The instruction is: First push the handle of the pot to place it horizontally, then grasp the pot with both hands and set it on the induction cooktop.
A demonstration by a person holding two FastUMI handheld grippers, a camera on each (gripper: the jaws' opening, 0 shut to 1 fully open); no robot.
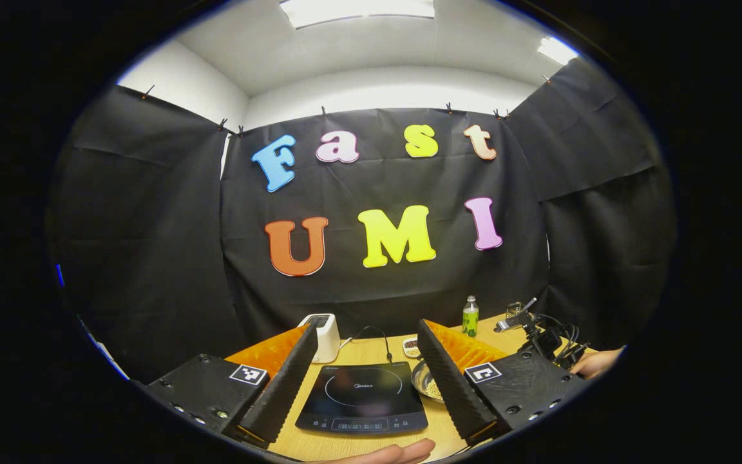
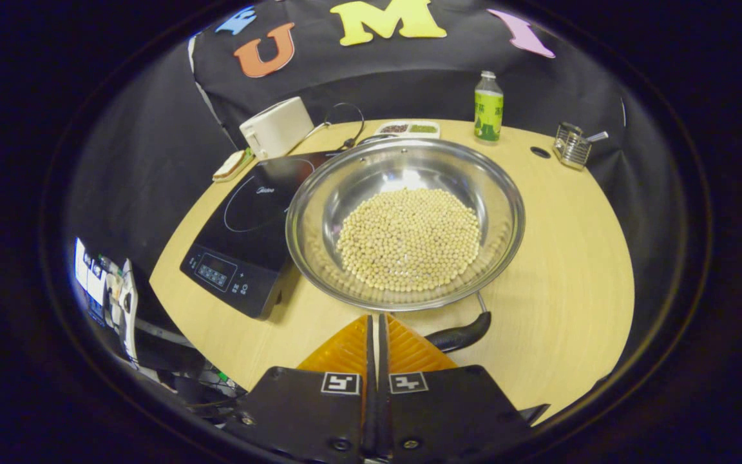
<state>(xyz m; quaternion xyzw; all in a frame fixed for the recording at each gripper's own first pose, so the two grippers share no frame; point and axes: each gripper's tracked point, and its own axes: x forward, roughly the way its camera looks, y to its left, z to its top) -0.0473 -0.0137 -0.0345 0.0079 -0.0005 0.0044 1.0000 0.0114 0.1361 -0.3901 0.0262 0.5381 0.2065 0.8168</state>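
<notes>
In the right gripper view, a steel pot (image 2: pixel 406 222) holding pale beans rests on the wooden table (image 2: pixel 564 258), just right of the black induction cooktop (image 2: pixel 248 225). Its black handle (image 2: pixel 458 336) points toward me and to the right, partly hidden behind my right gripper (image 2: pixel 374 322), whose fingers are shut together with nothing between them, right at the pot's near rim. In the left gripper view, my left gripper (image 1: pixel 368 325) is open wide, with the cooktop (image 1: pixel 361 396) between its fingers. A sliver of the pot (image 1: pixel 428 383) peeks past the right finger.
A white toaster (image 2: pixel 276 127), a slice of bread (image 2: pixel 230 165), a small dish of seeds (image 2: pixel 408 129), a green-labelled bottle (image 2: pixel 488 106) and a metal holder (image 2: pixel 574 145) stand along the table's far edge. A hand (image 1: pixel 593 362) holds a black rig with cables (image 1: pixel 545 338) at the right.
</notes>
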